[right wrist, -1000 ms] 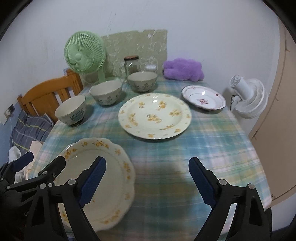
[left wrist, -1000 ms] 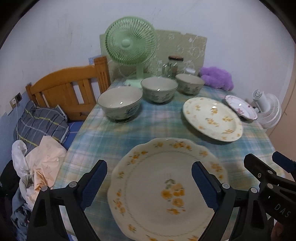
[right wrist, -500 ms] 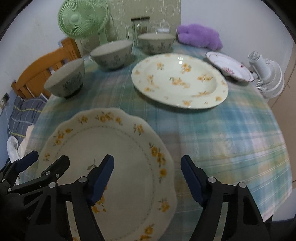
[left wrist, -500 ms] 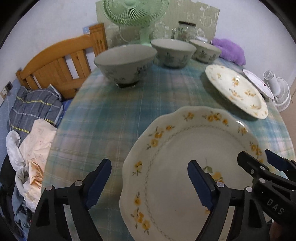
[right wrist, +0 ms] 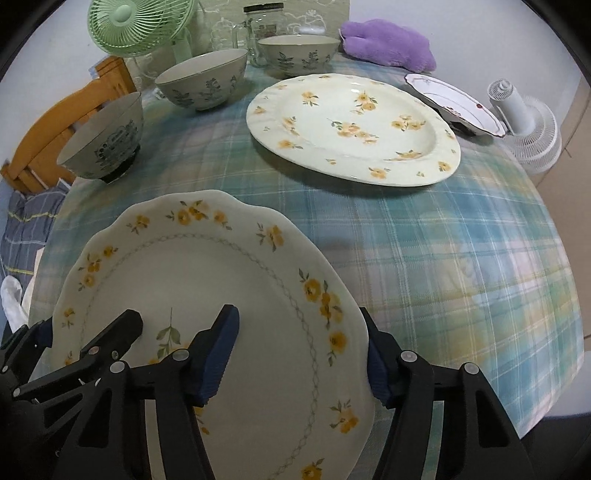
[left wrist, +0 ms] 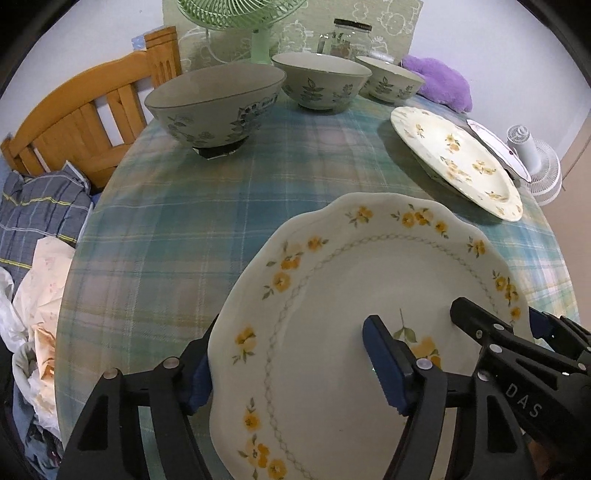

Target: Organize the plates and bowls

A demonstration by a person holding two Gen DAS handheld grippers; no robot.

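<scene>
— What surface is seen, and can any writing be read?

— Plaid cloth in green and blue is spread over the table, with a white wall behind. The letters "DAS" are printed in white on the right gripper's black body, where it is seen from the left wrist view. No other writing can be made out; the jar's label is too small to be read.

— How many of each thing are counted?

— Three plates are laid out: a scalloped plate with yellow flowers at the near edge, a large oval plate with yellow flowers in the middle, and a small plate with a red pattern at the far right. Three bowls with blue leaf patterns are lined up along the far left. One glass jar, one green fan, one white fan, one purple plush and one wooden chair are also seen.

— How are the jaws set?

— The scalloped plate is straddled from both sides. The left gripper is held wide apart, one finger under the plate's left rim and the other above its centre. The right gripper is likewise spread, one finger over the plate and the other past its right rim. Neither is closed on the plate.
</scene>
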